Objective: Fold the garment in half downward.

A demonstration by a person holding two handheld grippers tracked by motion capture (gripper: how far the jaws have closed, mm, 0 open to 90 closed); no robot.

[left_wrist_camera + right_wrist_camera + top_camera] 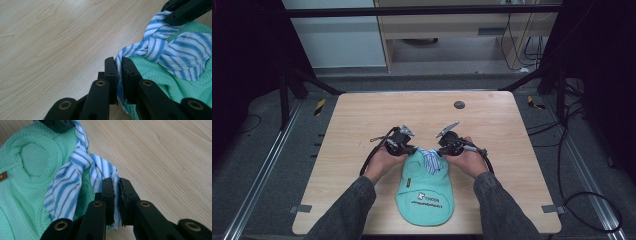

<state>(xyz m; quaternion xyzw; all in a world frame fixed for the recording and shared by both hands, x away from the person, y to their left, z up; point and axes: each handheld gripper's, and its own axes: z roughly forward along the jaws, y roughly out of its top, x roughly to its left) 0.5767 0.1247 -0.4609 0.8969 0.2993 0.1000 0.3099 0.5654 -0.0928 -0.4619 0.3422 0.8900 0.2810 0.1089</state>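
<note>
A: Mint-green knit, that is what lies on the pale wooden surface (362,120). It is a small green garment (424,187), spread flat near the person's edge, with a white printed logo (426,199) at its near end.

B: And the striped part?

A: It is a blue-and-white striped collar (428,161) at the garment's far end, its 2 tails crossed over each other in a loose knot. A small brown tag (2,176) sits on the green knit, seen in the right gripper view.

B: Where are the 2 claws?

A: Left claw (119,72) is at the collar's left side, and its jaws stand together, clamped on the edge of 1 striped tail. In its own view the cloth runs up between the 2 black pads.

B: And the other?

A: Right claw (115,195) is at the collar's right side, jaws likewise pinched on the other striped tail, with the fabric's edge sandwiched between them. In the high view the 2 claws sit near each other, just apart, each held in a hand, with denim sleeves (347,210) coming in from the bottom.

B: Anything else there?

A: 1 dark round disc (459,105) sits near the far edge, well apart from the garment.
</note>
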